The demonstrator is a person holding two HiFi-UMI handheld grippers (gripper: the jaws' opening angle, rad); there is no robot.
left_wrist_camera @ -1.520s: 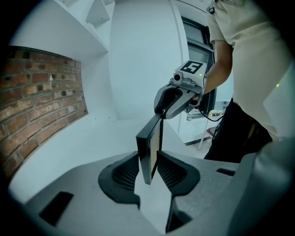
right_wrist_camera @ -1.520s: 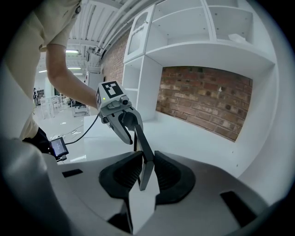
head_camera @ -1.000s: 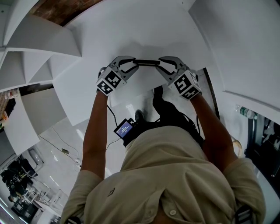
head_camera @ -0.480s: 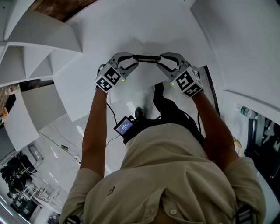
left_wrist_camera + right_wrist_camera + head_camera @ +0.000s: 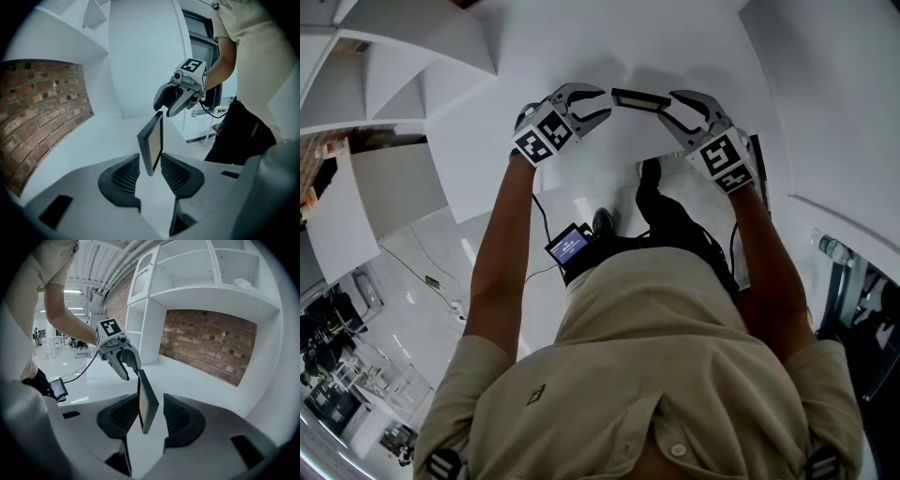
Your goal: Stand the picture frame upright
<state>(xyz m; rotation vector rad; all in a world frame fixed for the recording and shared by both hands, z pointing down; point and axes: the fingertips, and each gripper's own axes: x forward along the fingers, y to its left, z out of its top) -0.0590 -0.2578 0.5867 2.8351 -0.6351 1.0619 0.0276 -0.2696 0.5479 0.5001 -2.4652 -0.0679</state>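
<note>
The picture frame, dark-edged with a tan face, stands on edge on the white tabletop, one end towards each gripper. In the left gripper view the frame rises between the pads of my left gripper, whose jaws are opening, with narrow gaps at the sides. My right gripper is opening too, the frame between its pads with a clear gap on one side. From above, the left gripper and right gripper flank the frame's two ends.
White shelving with a brick back wall stands behind the tabletop. Further shelves lie to the left. The table's near edge runs close to the person's body, and a small screen device hangs at the waist.
Both pairs of jaws have spread wider around the frame's ends. The frame now shows a little of its tan face from above. The head camera has tilted.
</note>
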